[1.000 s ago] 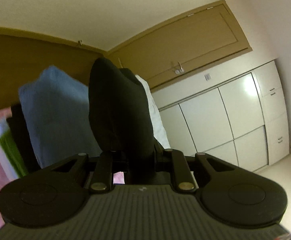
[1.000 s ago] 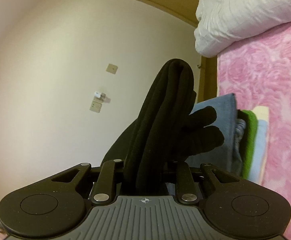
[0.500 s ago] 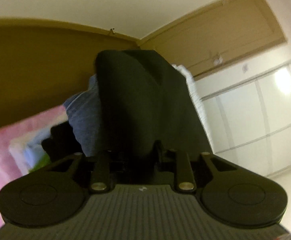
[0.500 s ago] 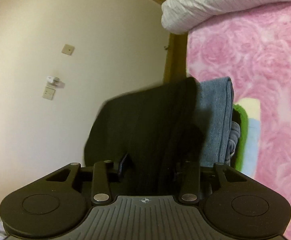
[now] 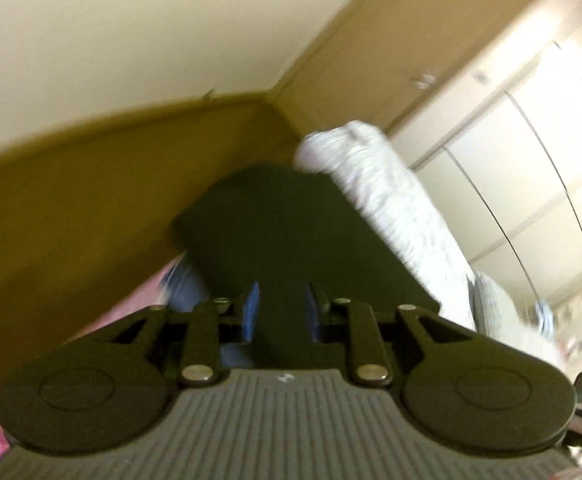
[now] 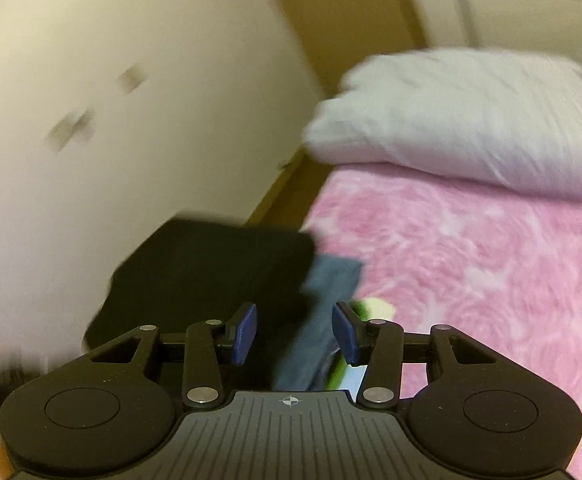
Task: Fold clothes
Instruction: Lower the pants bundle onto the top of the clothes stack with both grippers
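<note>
while the black cloth (image 5: 291,240) lies between its blue pads, the left gripper (image 5: 281,312) is closing, maybe not pinching yet. the right gripper (image 6: 294,334) gapes, holding nothing.

Motion blur both views; black garment (image 6: 211,272) hides most of clothes stack (image 6: 327,312) underneath

— What do we have around us?
— We see a cream wall (image 6: 139,128) with blurred switch plates (image 6: 133,76), a brown headboard (image 5: 103,200) and a brown door (image 5: 403,56).
— And furniture?
— We see pale wardrobe doors (image 5: 531,168), and a bed under a pink floral blanket (image 6: 471,264) with a white pillow (image 6: 463,120) at its head edge.
</note>
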A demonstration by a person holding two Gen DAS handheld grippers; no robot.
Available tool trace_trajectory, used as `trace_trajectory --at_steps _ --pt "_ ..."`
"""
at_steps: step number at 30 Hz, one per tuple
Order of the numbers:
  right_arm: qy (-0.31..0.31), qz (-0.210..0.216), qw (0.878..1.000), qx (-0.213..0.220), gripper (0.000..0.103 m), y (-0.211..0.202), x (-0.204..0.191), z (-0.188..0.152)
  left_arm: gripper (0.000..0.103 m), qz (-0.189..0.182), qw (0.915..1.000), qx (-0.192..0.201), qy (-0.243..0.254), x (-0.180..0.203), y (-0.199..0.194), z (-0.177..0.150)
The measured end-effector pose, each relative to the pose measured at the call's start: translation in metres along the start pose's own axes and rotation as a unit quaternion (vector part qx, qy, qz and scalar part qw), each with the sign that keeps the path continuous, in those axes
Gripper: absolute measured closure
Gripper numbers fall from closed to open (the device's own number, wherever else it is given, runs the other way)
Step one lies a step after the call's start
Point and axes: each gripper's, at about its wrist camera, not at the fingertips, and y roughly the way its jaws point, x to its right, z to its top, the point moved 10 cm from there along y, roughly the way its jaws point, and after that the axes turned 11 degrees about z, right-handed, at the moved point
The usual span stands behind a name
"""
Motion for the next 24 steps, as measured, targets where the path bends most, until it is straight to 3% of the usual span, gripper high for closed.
trace_trajectory --at_steps 5,9,12,19,24 --pt "-0.117 0.004 0.992 -0.053 0.056 0.024 -0.054 -0.055 0.085 0.011 0.9958 0.034 0.085 0.025 0.039 0.026" --pt "-0.154 -0.044 0.98 -0.118 0.056 0.057 -0.037 -0.096 0.089 0.048 0.9891 -0.031 0.136 0.028 0.078 -0.01" --pt "-0.123 -0.043 0.983 -0.13 0.056 0.063 -0.02 -0.103 0.089 0.045 0.9864 -0.033 0.155 0.035 0.077 -0.022" --pt "-0.085 -0.086 0.985 -0.121 0.056 0.051 0.001 -0.087 0.089 0.005 0.9848 -0.036 0.17 0.046 0.069 -0.011" --pt "-0.104 -0.096 0.99 -0.02 0.056 0.029 -0.015 -0.046 0.089 -0.031 0.9805 -0.019 0.193 0.077 0.092 0.012"
